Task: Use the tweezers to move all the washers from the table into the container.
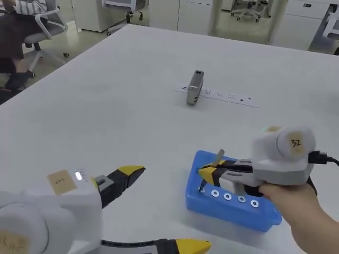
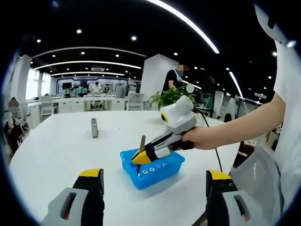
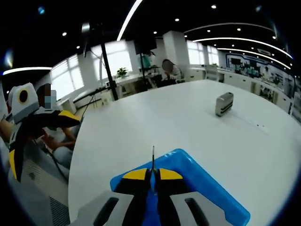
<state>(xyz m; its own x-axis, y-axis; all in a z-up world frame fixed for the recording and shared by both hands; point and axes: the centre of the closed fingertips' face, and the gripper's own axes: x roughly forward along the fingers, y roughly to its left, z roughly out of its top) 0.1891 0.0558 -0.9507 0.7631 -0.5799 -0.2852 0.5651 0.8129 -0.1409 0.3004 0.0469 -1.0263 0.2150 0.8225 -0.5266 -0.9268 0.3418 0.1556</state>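
Observation:
A blue container (image 1: 209, 203) sits on the white table (image 1: 132, 106), with several silver washers (image 1: 228, 197) in a row inside it. My right gripper (image 1: 206, 172) hangs over the container's left end, shut on the tweezers (image 1: 218, 157). The tweezers stand nearly upright and their tip reaches down into the container. In the right gripper view the tweezers (image 3: 153, 160) stick up between the shut jaws of the right gripper (image 3: 153, 176), above the container (image 3: 211, 193). My left gripper (image 1: 161, 209) is open and holds nothing, just left of the container. The left gripper view looks between the left gripper's fingers (image 2: 89, 188) at the container (image 2: 162, 176).
A small grey device (image 1: 194, 87) lies farther back on the table beside a strip of printed marks (image 1: 228, 97). Office chairs and a seated person (image 1: 21, 32) are beyond the table's far left edge. A person's hand (image 1: 302, 211) holds the right gripper.

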